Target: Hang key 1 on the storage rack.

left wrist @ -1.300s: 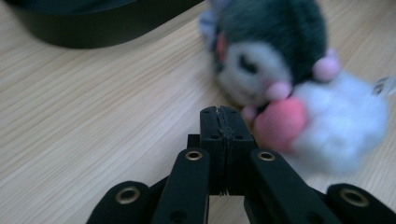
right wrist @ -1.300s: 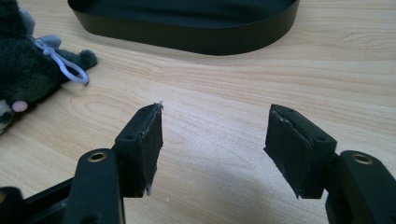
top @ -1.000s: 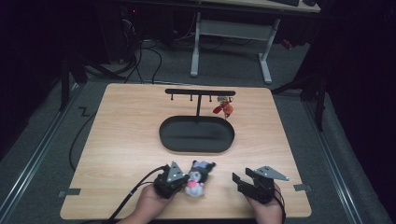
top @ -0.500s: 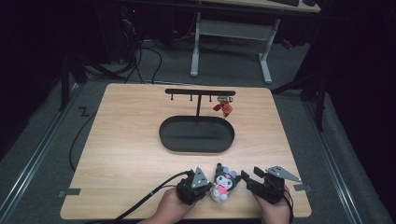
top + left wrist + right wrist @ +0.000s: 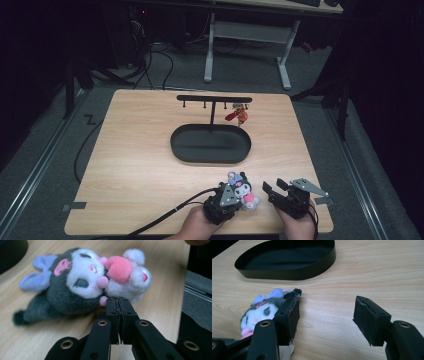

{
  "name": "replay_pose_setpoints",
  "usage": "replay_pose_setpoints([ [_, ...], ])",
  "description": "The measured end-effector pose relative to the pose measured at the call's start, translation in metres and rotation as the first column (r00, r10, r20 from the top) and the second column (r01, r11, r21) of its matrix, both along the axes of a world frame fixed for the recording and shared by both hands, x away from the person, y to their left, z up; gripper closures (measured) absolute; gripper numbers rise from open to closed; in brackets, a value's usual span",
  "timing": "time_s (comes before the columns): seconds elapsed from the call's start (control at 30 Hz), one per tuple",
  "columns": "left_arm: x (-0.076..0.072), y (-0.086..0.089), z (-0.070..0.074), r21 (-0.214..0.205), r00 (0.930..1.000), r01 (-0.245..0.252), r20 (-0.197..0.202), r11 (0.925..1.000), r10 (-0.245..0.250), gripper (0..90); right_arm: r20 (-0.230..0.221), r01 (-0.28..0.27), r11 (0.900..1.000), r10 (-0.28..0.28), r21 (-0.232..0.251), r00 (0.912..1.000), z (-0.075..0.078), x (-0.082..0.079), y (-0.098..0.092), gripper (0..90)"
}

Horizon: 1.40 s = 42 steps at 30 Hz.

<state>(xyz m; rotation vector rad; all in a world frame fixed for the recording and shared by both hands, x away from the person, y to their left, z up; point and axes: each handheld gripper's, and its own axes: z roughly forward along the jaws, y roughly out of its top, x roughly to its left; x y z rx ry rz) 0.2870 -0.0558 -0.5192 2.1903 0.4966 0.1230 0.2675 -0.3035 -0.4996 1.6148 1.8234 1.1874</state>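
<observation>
Left gripper [image 5: 117, 302] fingers clenched, tips against the black-and-white plush toy with pink heart [image 5: 82, 282]; right gripper [image 5: 327, 315] fingers released beside it.

fluffy plush toy [image 5: 75, 285], matt wood table [image 5: 140, 165]

A light wooden desk [image 5: 150, 165] stands on grey carpet floor [image 5: 45, 165] in a dim room, lit mainly over its top. At the upper centre of the frame stands a second table with white legs [image 5: 209, 55]. Dark cables [image 5: 150, 65] trail across the floor at upper left, beside what may be equipment in shadow.
</observation>
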Motion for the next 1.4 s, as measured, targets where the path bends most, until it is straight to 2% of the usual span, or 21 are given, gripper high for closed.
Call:
replay_pose_setpoints([
  [0.07, 0.001, 0.005, 0.0, 0.004, 0.9999, -0.004, 0.013, 1.0, 0.004, 84.6, -0.012, -0.002, 1.0, 0.002, 0.003, 0.9999, -0.002, 0.0, -0.001, 37.1],
  [0.17, 0.002, 0.025, -0.001, -0.006, 0.9995, -0.028, 0.012, 0.9996, 0.028, 79.3, -0.026, -0.016, 0.9999, 0.016, -0.003, 0.9995, -0.004, 0.001, -0.001, 35.5],
  [0.27, 0.007, 0.059, -0.001, -0.006, 0.9949, -0.086, 0.051, 0.9963, 0.086, 71.8, -0.043, -0.028, 0.9995, 0.027, -0.013, 0.9987, -0.007, 0.004, -0.001, 34.2],
  [0.37, 0.015, 0.092, 0.0, 0.002, 0.9859, -0.149, 0.078, 0.9888, 0.149, 70.9, -0.055, -0.027, 0.9995, 0.027, -0.016, 0.9981, -0.009, 0.006, -0.001, 34.0],
  [0.5, 0.028, 0.139, 0.006, 0.015, 0.9657, -0.233, 0.121, 0.9723, 0.23, 70.6, -0.053, -0.023, 0.9993, 0.021, -0.03, 0.9984, -0.009, 0.008, -0.001, 32.7],
  [0.57, 0.034, 0.162, 0.009, 0.022, 0.9529, -0.271, 0.147, 0.9622, 0.265, 70.6, -0.057, -0.022, 0.9989, 0.02, -0.041, 0.9982, -0.008, 0.009, 0.0, 32.7],
  [0.63, 0.041, 0.187, 0.01, 0.022, 0.9396, -0.312, 0.155, 0.9498, 0.305, 70.6, -0.064, -0.021, 0.9985, 0.018, -0.05, 0.9978, -0.009, 0.01, 0.0, 32.8],
  [0.73, 0.048, 0.212, 0.007, 0.03, 0.9236, -0.354, 0.168, 0.9346, 0.345, 68.0, -0.074, -0.025, 0.997, 0.019, -0.073, 0.9971, -0.009, 0.012, 0.001, 32.1],
  [0.77, 0.05, 0.219, 0.005, 0.037, 0.9185, -0.369, 0.167, 0.9286, 0.358, 66.5, -0.072, -0.031, 0.9959, 0.025, -0.085, 0.9971, -0.01, 0.012, 0.001, 32.1],
  [0.8, 0.054, 0.225, 0.004, 0.051, 0.9172, -0.38, 0.15, 0.9236, 0.369, 62.9, -0.078, -0.028, 0.9956, 0.021, -0.089, 0.9967, -0.009, 0.012, 0.002, 32.0],
  [0.83, 0.058, 0.23, 0.004, 0.057, 0.9115, -0.396, 0.146, 0.9166, 0.385, 58.9, -0.082, -0.024, 0.9953, 0.017, -0.094, 0.9965, -0.009, 0.012, 0.002, 32.0],
  [0.9, 0.065, 0.24, 0.006, 0.038, 0.8905, -0.436, 0.164, 0.8993, 0.424, 53.7, -0.087, -0.026, 0.9962, 0.018, -0.083, 0.996, -0.008, 0.012, 0.003, 31.6],
  [1.0, 0.073, 0.25, 0.005, 0.013, 0.88, -0.46, 0.139, 0.8877, 0.454, 46.6, -0.103, -0.036, 0.994, 0.026, -0.103, 0.9944, -0.009, 0.013, 0.007, 29.0],
  [1.03, 0.075, 0.251, 0.005, 0.017, 0.8803, -0.459, 0.142, 0.888, 0.453, 45.3, -0.111, -0.042, 0.9925, 0.029, -0.115, 0.9934, -0.009, 0.014, 0.008, 28.6],
  [1.1, 0.076, 0.252, 0.004, 0.022, 0.8765, -0.464, 0.157, 0.8856, 0.455, 43.0, -0.121, -0.054, 0.9895, 0.038, -0.134, 0.9919, -0.01, 0.015, 0.009, 28.7],
  [1.2, 0.077, 0.252, 0.004, 0.009, 0.8754, -0.467, 0.148, 0.8845, 0.46, 42.4, -0.154, -0.055, 0.9879, 0.032, -0.145, 0.9875, -0.012, 0.016, 0.009, 28.7],
  [1.27, 0.076, 0.25, 0.005, 0.007, 0.8755, -0.462, 0.164, 0.8869, 0.455, 42.1, -0.17, -0.051, 0.9883, 0.027, -0.143, 0.9852, -0.012, 0.017, 0.008, 28.3],
  [1.33, 0.075, 0.248, 0.005, 0.008, 0.8756, -0.458, 0.175, 0.8887, 0.45, 41.3, -0.186, -0.057, 0.9846, 0.025, -0.165, 0.9822, -0.011, 0.017, 0.009, 28.9],
  [1.4, 0.075, 0.246, 0.005, 0.011, 0.8803, -0.449, 0.178, 0.8937, 0.44, 41.3, -0.208, -0.059, 0.9806, 0.02, -0.187, 0.9779, -0.01, 0.018, 0.01, 29.3],
])
